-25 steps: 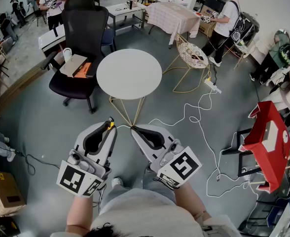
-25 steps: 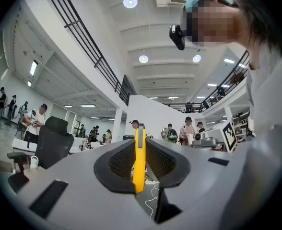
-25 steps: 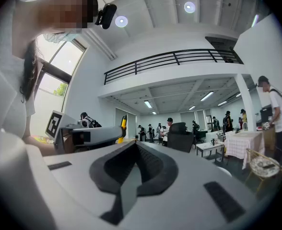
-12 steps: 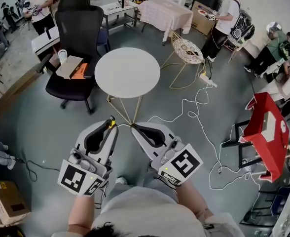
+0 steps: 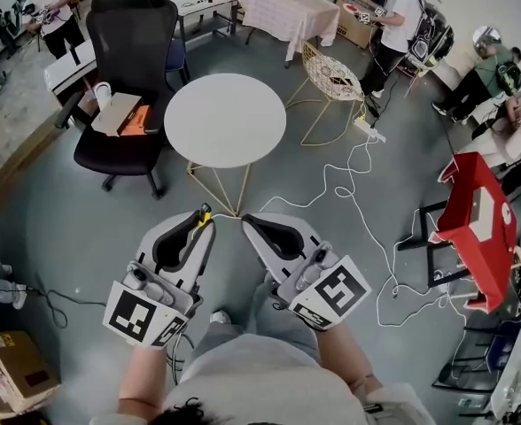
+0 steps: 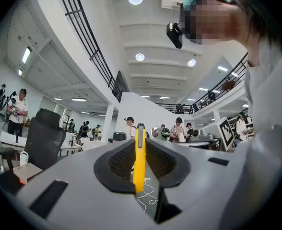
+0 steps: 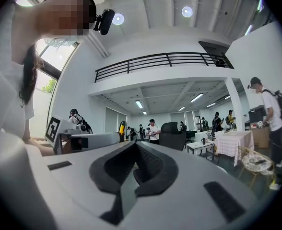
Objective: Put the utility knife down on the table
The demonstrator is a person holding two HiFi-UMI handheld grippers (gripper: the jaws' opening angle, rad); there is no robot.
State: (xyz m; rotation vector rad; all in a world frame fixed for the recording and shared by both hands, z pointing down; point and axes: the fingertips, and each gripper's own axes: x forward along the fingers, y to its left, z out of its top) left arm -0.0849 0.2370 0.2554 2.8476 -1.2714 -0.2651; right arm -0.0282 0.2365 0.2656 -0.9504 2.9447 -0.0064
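A yellow utility knife [image 6: 139, 158] stands edge-on between the jaws of my left gripper [image 6: 139, 145], which is shut on it. In the head view its yellow tip [image 5: 205, 214] pokes out past the left gripper [image 5: 202, 222], held low over the grey floor. A round white table [image 5: 225, 119] on thin gold legs stands just beyond both grippers. My right gripper [image 5: 248, 220] is beside the left one, its jaws shut with nothing between them [image 7: 134, 151]. In the right gripper view the left gripper [image 7: 90, 139] shows with the knife's yellow tip [image 7: 122, 127].
A black office chair [image 5: 128, 69] holding a cardboard piece and an orange item stands left of the table. A gold wire chair [image 5: 333, 76] is to its right. A white cable [image 5: 362, 206] snakes over the floor. A red stand [image 5: 473, 228] is far right. Several people stand around the room.
The view has drifted: the table and chair now sit slightly higher and to the left. Both grippers stay side by side, the left still shut on the knife.
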